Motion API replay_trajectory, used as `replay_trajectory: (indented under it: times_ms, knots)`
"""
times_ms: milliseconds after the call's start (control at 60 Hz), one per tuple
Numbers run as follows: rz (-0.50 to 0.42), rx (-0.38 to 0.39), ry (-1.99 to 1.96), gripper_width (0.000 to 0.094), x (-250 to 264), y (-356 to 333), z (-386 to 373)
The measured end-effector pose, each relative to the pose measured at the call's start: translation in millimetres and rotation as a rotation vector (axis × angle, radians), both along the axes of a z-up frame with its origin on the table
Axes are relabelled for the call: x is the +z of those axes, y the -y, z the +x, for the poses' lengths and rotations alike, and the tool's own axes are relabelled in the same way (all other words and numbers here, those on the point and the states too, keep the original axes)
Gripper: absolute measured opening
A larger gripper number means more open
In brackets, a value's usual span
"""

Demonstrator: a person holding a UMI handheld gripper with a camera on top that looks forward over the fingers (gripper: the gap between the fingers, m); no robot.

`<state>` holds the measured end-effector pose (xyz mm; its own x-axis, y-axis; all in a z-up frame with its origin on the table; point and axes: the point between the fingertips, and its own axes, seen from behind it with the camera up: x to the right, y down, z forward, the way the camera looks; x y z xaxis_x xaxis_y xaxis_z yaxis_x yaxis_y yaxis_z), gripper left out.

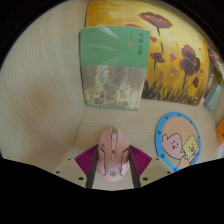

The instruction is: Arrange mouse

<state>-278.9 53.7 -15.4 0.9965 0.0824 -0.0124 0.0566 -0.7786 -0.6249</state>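
Observation:
A pink computer mouse [112, 155] lies lengthwise between my two fingers, its nose pointing away from me over the light wooden table [50, 110]. My gripper [113, 150] is shut on the mouse, with the fingertips pressing on its two sides. The magenta pads [88, 161] show to the left and right of the mouse's body. The rear of the mouse sits close to the gripper's base, and its underside is hidden.
A green book [112, 65] lies on the table just beyond the mouse. An orange picture with dark flowers [165, 45] lies behind and to the right of the book. A round blue coaster with a cartoon figure [178, 142] lies right of the fingers.

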Motion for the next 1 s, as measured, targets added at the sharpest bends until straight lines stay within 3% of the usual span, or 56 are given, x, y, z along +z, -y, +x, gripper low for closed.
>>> replay_trajectory:
  times_ms: [217, 450, 567, 800, 917, 1000]
  knots:
    - [0.001, 0.007, -0.014, 0.0366, -1.7, 2.6, 1.8]
    - [-0.044, 0.081, -0.016, 0.0364, 6.6, 5.3, 1.5]
    - [0.047, 0.108, -0.023, 0.0362, 69.1, -8.5, 17.7]
    - [0.304, 0.059, 0.015, 0.0363, 225.8, -52.3, 116.2]
    - [0.336, 0.012, 0.018, 0.0362, 237.3, -59.4, 172.2]
    - [0.285, -0.008, 0.014, 0.0361, 207.1, -55.6, 204.4]
